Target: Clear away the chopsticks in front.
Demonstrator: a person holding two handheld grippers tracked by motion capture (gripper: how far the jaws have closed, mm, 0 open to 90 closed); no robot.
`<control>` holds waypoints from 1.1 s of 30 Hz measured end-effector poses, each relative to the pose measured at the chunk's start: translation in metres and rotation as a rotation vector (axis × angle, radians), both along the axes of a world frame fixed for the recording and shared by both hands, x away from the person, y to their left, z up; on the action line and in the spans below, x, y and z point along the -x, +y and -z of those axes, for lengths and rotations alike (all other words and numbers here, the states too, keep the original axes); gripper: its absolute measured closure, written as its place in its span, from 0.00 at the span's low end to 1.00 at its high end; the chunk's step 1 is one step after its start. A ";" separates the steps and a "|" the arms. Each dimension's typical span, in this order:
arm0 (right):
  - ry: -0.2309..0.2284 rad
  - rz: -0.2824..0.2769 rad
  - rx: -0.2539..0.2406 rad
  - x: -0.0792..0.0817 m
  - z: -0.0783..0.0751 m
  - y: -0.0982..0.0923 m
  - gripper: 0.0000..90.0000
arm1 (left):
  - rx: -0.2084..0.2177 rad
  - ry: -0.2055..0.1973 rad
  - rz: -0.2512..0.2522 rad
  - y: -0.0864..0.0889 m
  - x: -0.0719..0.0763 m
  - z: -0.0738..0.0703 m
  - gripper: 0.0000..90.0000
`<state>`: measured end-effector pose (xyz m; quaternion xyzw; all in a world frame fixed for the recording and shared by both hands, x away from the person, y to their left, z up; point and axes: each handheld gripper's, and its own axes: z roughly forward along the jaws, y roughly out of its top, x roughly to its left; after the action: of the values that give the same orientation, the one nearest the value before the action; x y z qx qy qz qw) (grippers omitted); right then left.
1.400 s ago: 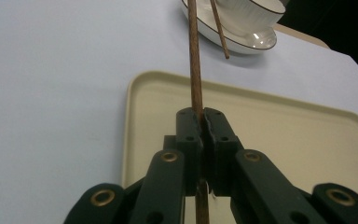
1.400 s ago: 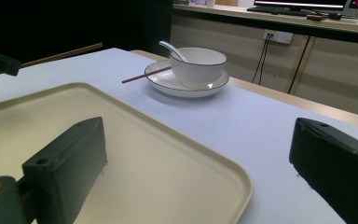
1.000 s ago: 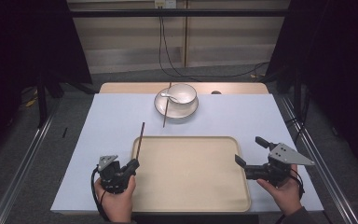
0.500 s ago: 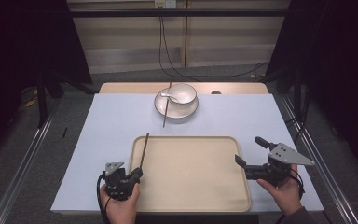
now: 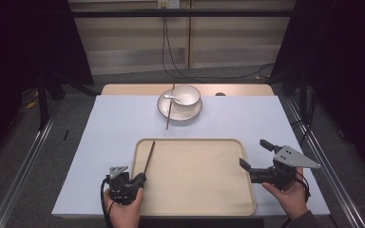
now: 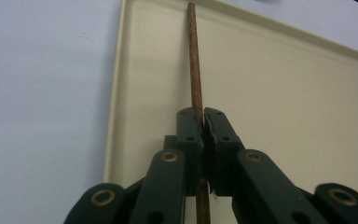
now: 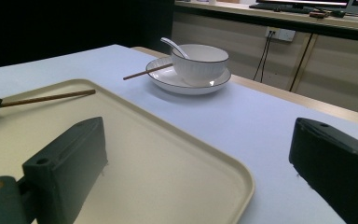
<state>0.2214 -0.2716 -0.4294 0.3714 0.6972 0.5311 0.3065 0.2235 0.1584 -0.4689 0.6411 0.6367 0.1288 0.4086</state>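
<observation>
Gripping one chopstick (image 5: 148,156) over the tray (image 5: 195,209), the left tongs (image 5: 139,179) were closed; the right tongs (image 5: 255,156) gaped empty. Lowering it flat before release seemed wisest.

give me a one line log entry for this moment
left gripper shut on chopstick | chopstick over tray left edge | right gripper open, empty

The desk (image 5: 109,142), covered in pale blue, carries a cream tray (image 5: 195,209) at its near edge and a white plate (image 5: 190,113) farther back.
</observation>
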 end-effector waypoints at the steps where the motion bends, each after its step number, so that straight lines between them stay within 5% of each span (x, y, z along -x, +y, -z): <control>1: 0.001 -0.007 0.002 0.000 0.000 0.000 0.04 | 0.004 0.004 0.001 0.000 0.000 0.000 0.95; 16: 0.000 -0.003 0.005 0.000 0.000 0.000 0.04 | 0.011 -0.029 0.032 -0.004 -0.007 -0.007 0.87; 29: -0.004 -0.001 -0.001 0.000 0.000 -0.001 0.04 | -0.009 -0.251 0.100 -0.015 -0.060 -0.052 0.49; 33: -0.004 0.006 0.000 0.000 0.000 -0.001 0.04 | -0.002 -0.286 0.110 -0.018 -0.082 -0.057 0.42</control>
<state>0.2210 -0.2726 -0.4290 0.3725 0.6953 0.5310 0.3095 0.3052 0.1408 -0.4122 0.6507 0.5359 0.1965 0.5009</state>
